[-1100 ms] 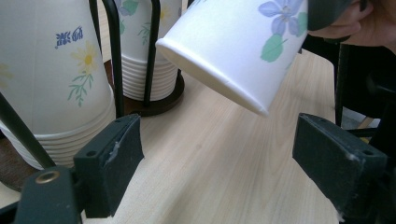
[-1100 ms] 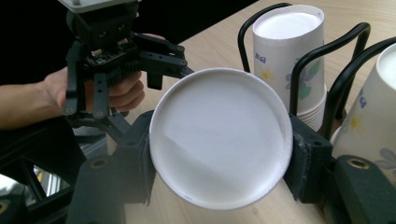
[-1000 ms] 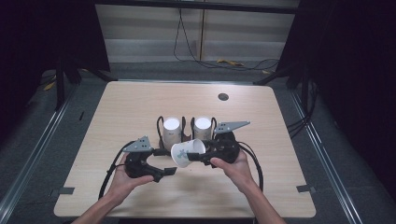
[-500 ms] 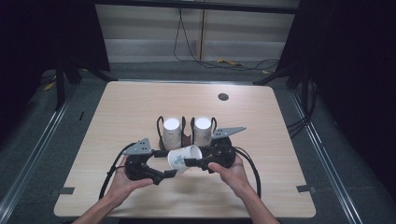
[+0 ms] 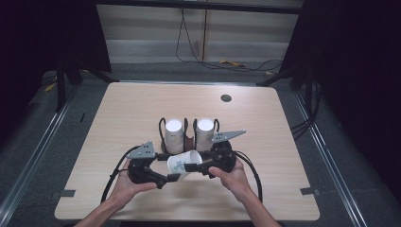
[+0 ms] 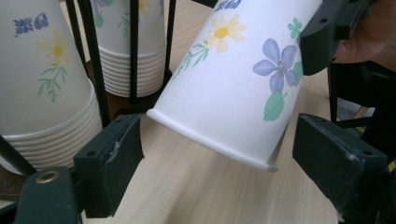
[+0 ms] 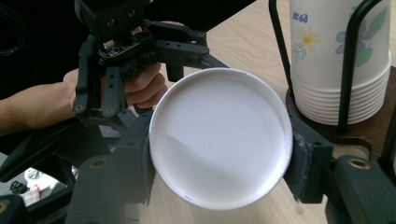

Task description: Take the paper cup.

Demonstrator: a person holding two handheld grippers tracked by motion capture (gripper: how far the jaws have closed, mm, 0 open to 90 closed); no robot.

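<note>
Gripping a paper cup (image 5: 182, 164) near its closed base, the right tongs (image 5: 193, 167) hold it tipped on its side just above the counter (image 5: 283, 137), in front of the rack (image 5: 188, 137). In the right gripper view the cup's round white bottom (image 7: 220, 137) faces the camera, and both black jaws are pressed against its sides, so these tongs are clamped on the cup.

The left tongs (image 5: 171, 178) sit at the cup's open end. In the left gripper view the jaws stand apart on either side of the cup's rolled rim (image 6: 210, 144), with a clear gap between each pad and the cup wall; neither pad touches it. The cup slants up and to the right in that view, its wall printed with a yellow daisy and a blue flower with green leaves.

Behind the cup, the rack of thin black wire uprights on a dark base holds two stacks of the same flowered cups, upside down: the left stack (image 5: 174, 135) and the right stack (image 5: 204, 132). They stand side by side near the middle of the counter, close behind both tongs.

A hand (image 5: 124, 184) holds the left tool and another hand (image 5: 232, 177) the right one, both coming in from the near edge of the counter. Black cables loop from each tool across the wood. A small dark round disc (image 5: 226, 98) lies far back on the counter, well apart from everything else.
</note>
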